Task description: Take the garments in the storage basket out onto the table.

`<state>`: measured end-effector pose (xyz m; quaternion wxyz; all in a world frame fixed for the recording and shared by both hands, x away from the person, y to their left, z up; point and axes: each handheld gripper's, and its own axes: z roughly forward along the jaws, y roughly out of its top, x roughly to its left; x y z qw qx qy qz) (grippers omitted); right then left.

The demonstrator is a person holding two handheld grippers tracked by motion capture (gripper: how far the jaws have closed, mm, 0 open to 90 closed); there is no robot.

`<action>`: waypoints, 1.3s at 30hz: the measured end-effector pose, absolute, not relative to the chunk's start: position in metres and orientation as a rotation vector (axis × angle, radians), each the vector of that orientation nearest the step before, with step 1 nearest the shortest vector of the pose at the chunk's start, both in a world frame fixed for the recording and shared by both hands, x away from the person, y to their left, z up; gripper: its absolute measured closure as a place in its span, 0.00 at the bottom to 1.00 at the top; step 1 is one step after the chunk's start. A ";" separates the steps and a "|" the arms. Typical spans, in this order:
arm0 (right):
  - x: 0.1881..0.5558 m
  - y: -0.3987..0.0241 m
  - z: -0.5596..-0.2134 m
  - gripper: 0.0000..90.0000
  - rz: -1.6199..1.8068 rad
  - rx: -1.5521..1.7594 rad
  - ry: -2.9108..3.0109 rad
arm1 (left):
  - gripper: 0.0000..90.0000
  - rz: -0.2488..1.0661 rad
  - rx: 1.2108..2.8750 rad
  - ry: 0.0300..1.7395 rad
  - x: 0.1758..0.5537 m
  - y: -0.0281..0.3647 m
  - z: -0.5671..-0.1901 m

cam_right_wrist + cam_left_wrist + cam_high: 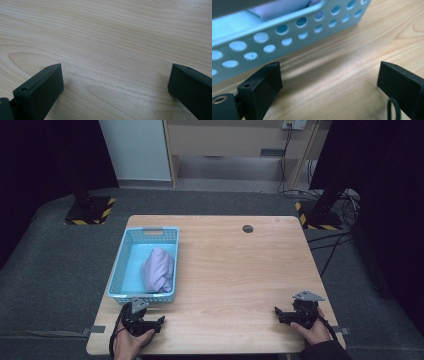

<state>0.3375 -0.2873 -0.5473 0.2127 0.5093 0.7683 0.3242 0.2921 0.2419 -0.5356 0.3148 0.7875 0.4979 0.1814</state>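
So the purple cloth [158, 270] in the basket [116, 270] lies just beyond the left hand-held gripper [161, 322] (jaws wide, empty); the right hand-held gripper [276, 312], also unclenched, sits well apart.

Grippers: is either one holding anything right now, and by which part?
Nothing is held. The left gripper is open over bare table beside the blue basket; the right gripper is open too. The lilac cloth lies in the basket.

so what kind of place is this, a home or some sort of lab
Most likely a lab or recording room, not a home. A bare wooden table stands on grey carpet, stands with yellow-and-black striped bases flank it, and cables trail across the floor. The table holds a blue basket with purple cloth.
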 end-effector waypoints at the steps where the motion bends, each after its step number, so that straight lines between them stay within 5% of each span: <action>1: 0.338 -0.287 -0.547 0.01 0.900 1.414 2.133 | 0.05 0.470 2.083 1.312 0.291 0.241 -0.535; 39: 0.338 -0.287 -0.547 0.01 0.900 1.413 2.134 | 0.05 0.447 1.953 1.285 0.274 0.247 -0.509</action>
